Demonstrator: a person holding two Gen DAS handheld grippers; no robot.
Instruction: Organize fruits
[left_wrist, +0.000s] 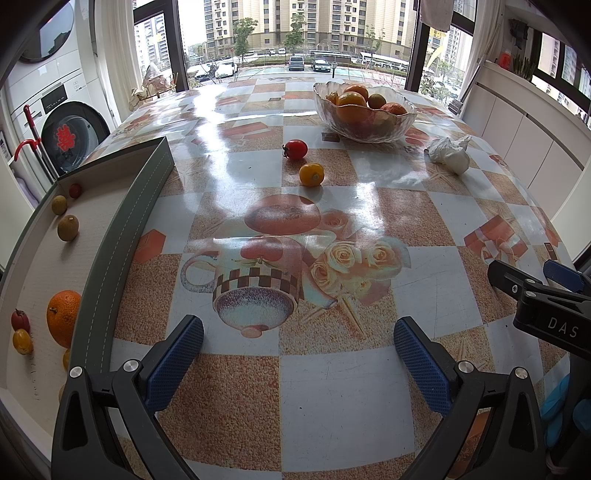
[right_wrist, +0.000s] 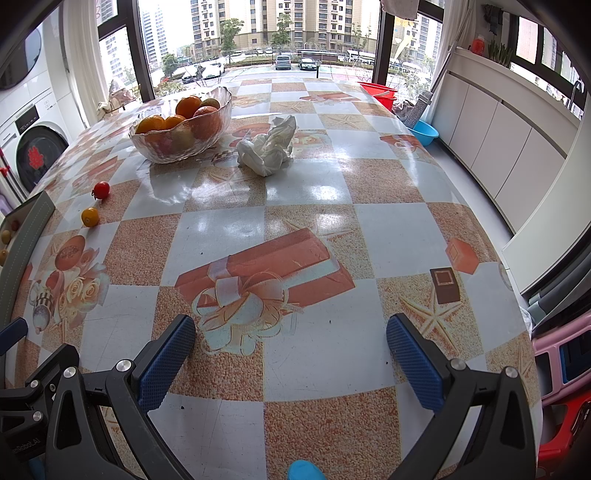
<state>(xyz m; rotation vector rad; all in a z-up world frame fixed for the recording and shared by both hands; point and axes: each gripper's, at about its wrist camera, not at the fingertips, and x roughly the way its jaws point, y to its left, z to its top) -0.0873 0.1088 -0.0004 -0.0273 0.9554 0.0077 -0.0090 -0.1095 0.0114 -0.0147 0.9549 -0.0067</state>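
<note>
tray (left_wrist: 122, 236): some fruit in | left: red tomato (left_wrist: 295, 149) + yellow tomato (left_wrist: 311, 174) on worktop (left_wrist: 332, 387), bowl (left_wrist: 364, 110) full | both tools spread, empty: left tool (left_wrist: 298, 354), right tool (right_wrist: 291, 350)

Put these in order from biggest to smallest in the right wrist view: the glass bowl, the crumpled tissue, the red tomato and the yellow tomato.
1. glass bowl
2. crumpled tissue
3. red tomato and yellow tomato: they look about alike, so no ranking.
</note>
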